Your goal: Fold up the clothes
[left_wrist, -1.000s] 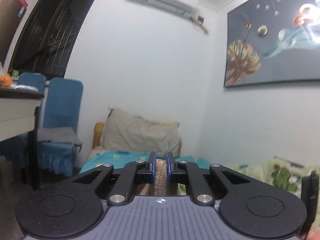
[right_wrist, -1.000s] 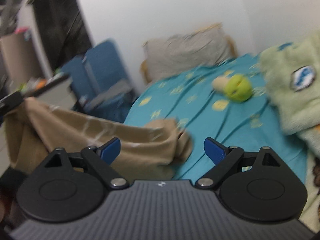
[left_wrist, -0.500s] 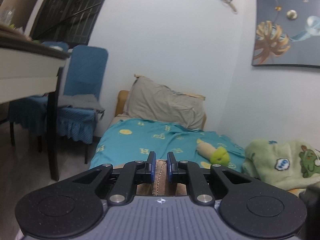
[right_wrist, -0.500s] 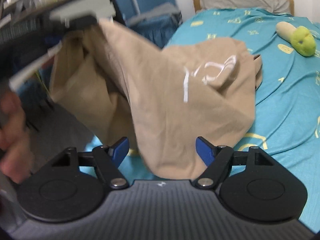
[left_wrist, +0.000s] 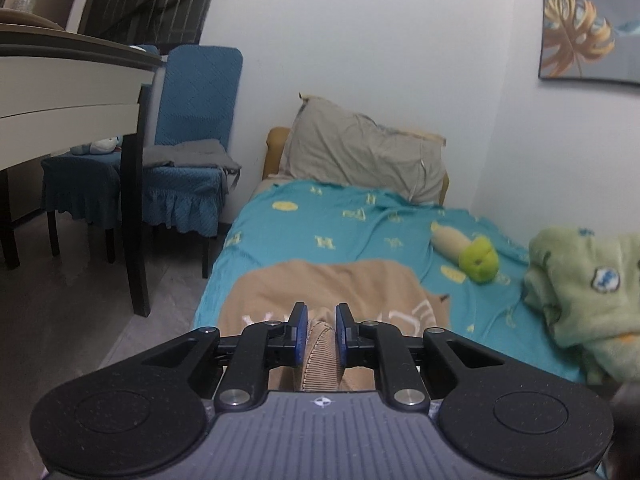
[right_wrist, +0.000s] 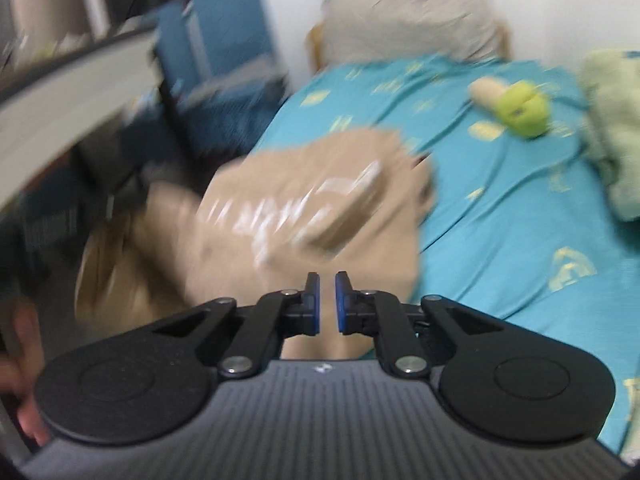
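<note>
Shirt (left_wrist: 320,288) between left tool (left_wrist: 321,330) fingers

Both grippers: black linkage arms, silver screws, blue-padded fingers (left_wrist: 301,330), ribbed grey bodies with 2 round discs.

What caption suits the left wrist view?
Left gripper clamps the ribbed hem of a tan garment spread on the teal bedsheet.

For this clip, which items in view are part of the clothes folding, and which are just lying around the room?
Part of the job:
- tan garment, ribbed edge clamped in the left gripper
- right gripper, fingers nearly closed; grip unclear through blur
- teal bedsheet, the folding surface

Lying about:
- green plush toy
- green fleece blanket
- pillow
- blue chair
- desk
- wall picture
</note>
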`<state>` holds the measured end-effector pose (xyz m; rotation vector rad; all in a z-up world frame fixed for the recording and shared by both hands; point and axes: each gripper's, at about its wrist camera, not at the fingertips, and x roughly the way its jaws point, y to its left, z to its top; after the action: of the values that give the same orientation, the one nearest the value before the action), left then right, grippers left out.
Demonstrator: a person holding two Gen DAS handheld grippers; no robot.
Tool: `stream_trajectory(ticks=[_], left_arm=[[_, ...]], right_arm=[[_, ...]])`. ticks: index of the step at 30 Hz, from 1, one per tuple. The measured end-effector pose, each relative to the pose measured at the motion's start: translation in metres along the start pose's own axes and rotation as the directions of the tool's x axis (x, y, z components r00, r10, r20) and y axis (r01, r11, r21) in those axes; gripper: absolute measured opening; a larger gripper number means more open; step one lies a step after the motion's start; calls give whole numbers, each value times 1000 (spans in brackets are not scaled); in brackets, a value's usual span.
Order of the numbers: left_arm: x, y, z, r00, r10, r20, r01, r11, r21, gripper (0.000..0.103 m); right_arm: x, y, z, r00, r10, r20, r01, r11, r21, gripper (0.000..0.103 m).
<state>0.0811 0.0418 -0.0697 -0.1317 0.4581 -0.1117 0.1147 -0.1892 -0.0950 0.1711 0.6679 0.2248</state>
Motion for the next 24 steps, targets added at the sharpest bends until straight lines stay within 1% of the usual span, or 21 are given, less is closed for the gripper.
stream_trajectory(ticks=[3,4,6,8,10,11,12,13,14,15,17,18,20,23,24], left_arm=[[4,-6,-8,999,-2,-32,3,1000,28,18],[6,-8,-10,999,-1,-44,3,999,36,18],[10,-12,-13,998,6,-68,-2,999,48,18],[12,-14,-16,996,17,-89,-11,998,60,20],[13,-16,-18,994,27,-108,-19,997,73,26],[12,-17,-18,992,28,-120,-19,997,78,28],[12,-17,-19,991,29,-133,-18,996,83,32],[11,-18,-20,989,29,-145,-16,996,89,38],[10,-18,-19,987,28,-161,-14,996,84,41],[8,-19,-18,984,26,-177,-12,997,79,43],[2,-19,-19,982,27,-189,-13,997,75,45],[0,-19,-20,978,42,-207,-26,997,76,46],[-5,-18,-21,967,73,-244,-55,995,79,47],[-14,-9,-25,948,78,-309,-74,997,26,47],[-18,-5,-25,945,79,-317,-81,997,6,47]], right_arm=[[-11,-21,10,996,-50,74,44,996,80,7],[-11,-28,13,994,-68,83,59,993,103,7],[-7,-40,14,994,-92,66,82,987,137,7],[-6,-47,13,993,-95,63,83,982,169,7],[-5,-54,13,993,-99,61,85,976,201,7],[-4,-58,13,993,-100,59,86,973,217,7],[-4,-62,13,993,-102,58,86,969,232,7],[-3,-65,12,993,-104,56,87,965,248,7],[-3,-69,12,993,-106,55,88,961,264,7],[-2,-73,12,993,-107,53,88,956,279,7],[-1,-80,12,993,-110,50,90,947,310,7],[-1,-82,12,994,-101,44,82,943,324,7],[-1,-82,11,997,-71,33,55,940,335,7],[-3,-77,10,999,-34,28,23,941,337,9],[-4,-74,10,1000,-17,26,8,941,339,10]])
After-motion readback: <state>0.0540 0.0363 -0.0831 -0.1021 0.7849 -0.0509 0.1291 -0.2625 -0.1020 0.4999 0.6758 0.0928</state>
